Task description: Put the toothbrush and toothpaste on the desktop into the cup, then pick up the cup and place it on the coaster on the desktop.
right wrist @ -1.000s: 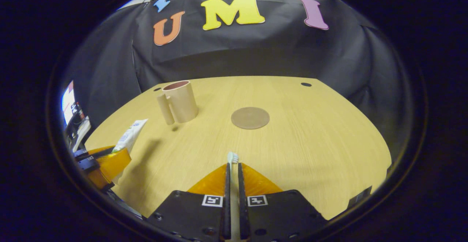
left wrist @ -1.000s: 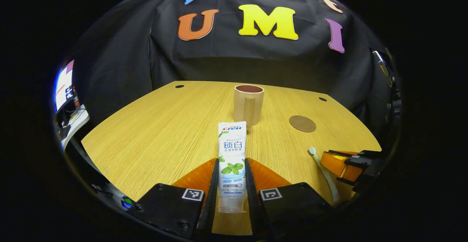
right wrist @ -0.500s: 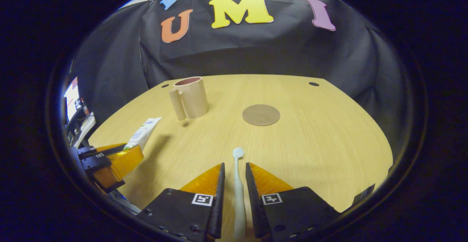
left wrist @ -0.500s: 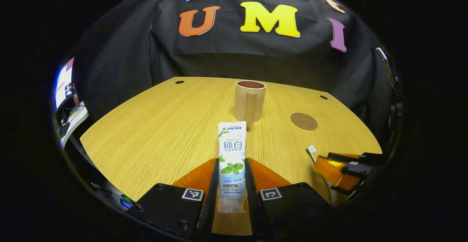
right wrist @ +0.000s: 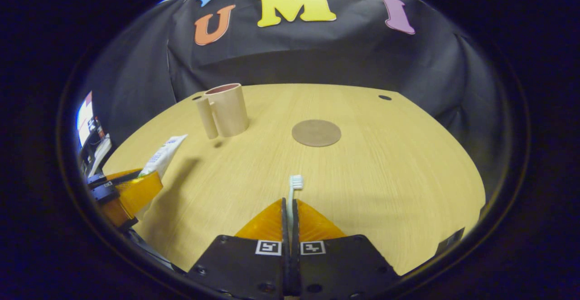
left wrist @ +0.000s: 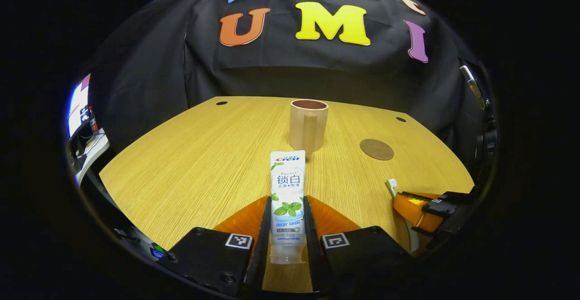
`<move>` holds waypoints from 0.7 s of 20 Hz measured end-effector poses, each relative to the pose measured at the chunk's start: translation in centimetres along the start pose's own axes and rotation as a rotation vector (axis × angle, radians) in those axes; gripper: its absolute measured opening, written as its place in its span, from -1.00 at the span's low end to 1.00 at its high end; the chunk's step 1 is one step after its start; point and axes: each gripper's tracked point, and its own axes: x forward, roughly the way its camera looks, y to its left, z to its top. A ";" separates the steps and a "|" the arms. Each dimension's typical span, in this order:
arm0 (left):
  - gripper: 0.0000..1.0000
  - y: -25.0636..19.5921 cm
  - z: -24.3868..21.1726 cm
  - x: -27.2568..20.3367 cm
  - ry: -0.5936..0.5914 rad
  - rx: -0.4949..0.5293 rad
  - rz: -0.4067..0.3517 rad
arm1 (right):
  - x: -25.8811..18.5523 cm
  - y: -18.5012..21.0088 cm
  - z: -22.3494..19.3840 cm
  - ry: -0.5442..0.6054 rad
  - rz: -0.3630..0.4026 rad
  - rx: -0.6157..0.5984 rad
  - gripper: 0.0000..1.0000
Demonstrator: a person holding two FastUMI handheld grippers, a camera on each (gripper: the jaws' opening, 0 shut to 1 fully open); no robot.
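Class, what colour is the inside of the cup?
Reddish-brown inside the cup, clearest in the left gripper view.

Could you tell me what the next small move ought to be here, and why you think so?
Probably carry the toothbrush toward the cup and tip it in. The right gripper is shut on its handle with the bristles poking forward, the left gripper likewise holds the toothpaste, and the cup stands upright, open and beside the coaster.
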 end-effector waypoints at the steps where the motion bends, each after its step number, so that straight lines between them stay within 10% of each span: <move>1: -0.07 0.1 0.1 0.0 -0.001 0.000 0.000 | -0.3 0.1 0.2 -0.024 -0.001 -0.011 -0.99; 14: -0.17 -0.3 0.8 -0.5 -0.033 -0.008 -0.015 | -6.6 -0.7 5.6 -0.327 0.037 0.072 -1.00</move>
